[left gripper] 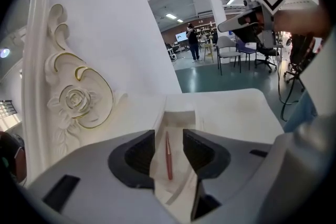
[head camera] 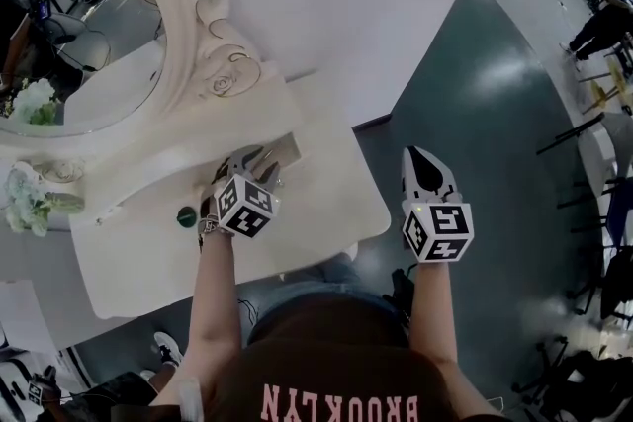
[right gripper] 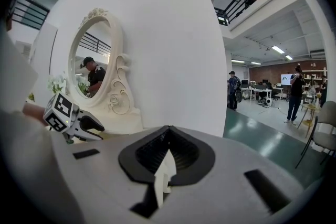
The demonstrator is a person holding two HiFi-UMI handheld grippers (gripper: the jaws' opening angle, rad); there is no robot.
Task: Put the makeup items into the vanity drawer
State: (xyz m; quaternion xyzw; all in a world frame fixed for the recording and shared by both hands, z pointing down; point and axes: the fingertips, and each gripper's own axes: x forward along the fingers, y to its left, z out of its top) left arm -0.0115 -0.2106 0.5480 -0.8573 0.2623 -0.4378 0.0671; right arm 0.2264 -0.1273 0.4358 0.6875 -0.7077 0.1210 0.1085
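Observation:
A thin red makeup pencil (left gripper: 168,157) lies lengthwise in the narrow open drawer (left gripper: 178,117) of the white vanity (head camera: 326,203). My left gripper (left gripper: 169,134) hangs right above it, its jaws apart and the pencil showing in the gap, clear of both pads. In the head view the left gripper (head camera: 252,160) points into the drawer (head camera: 287,150) near the mirror's base. My right gripper (head camera: 423,158) is held out past the table's right edge over the floor, its jaws together with nothing in them (right gripper: 167,131).
A small dark green round item (head camera: 186,217) sits on the tabletop left of my left hand. The oval mirror (head camera: 89,44) with its carved frame rises at the back left, with white flowers (head camera: 30,198) beside it. People and chairs stand far off across the green floor.

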